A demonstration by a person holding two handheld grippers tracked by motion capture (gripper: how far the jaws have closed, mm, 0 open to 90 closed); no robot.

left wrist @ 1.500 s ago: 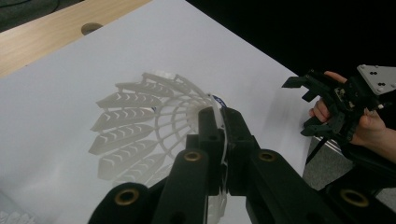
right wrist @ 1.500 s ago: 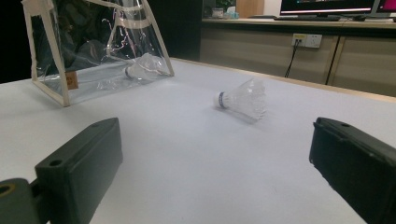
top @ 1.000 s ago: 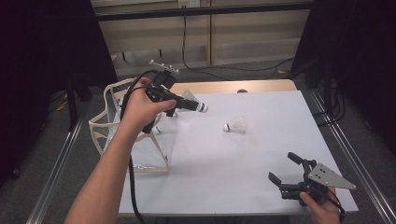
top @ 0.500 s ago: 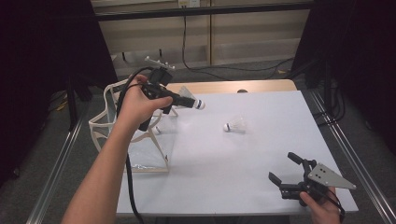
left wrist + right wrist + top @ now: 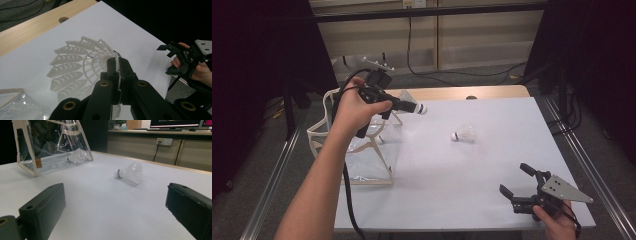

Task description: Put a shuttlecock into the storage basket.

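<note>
Three shuttlecocks are in play, all placed here relative to the clear bag (image 5: 357,150) standing at the counter's (image 5: 472,170) edge. One already lies inside the bag (image 5: 76,156), seen through its transparent wall. A second, the loose shuttlecock (image 5: 463,134), lies on its side on the counter well away from the bag, cork end turned toward it. The third, the held shuttlecock (image 5: 82,62), is carried by the left tool (image 5: 412,106) in the air just above and beside the bag's open top.

The left tool is closed tight on the skirt rim of the held shuttlecock, the thin feather wall pinched between its jaws, with the cork (image 5: 421,108) pointing away from the hand (image 5: 354,107). Gripping by the skirt leaves the heavy cork free, which in my judgement suits dropping it into the bag mouth.

The right tool (image 5: 522,187) rests low at the counter corner farthest from the bag, jaws spread wide, holding and touching nothing. It faces the loose shuttlecock, which sits between its jaws in the right gripper view; it appears parked in readiness rather than engaged.
</note>
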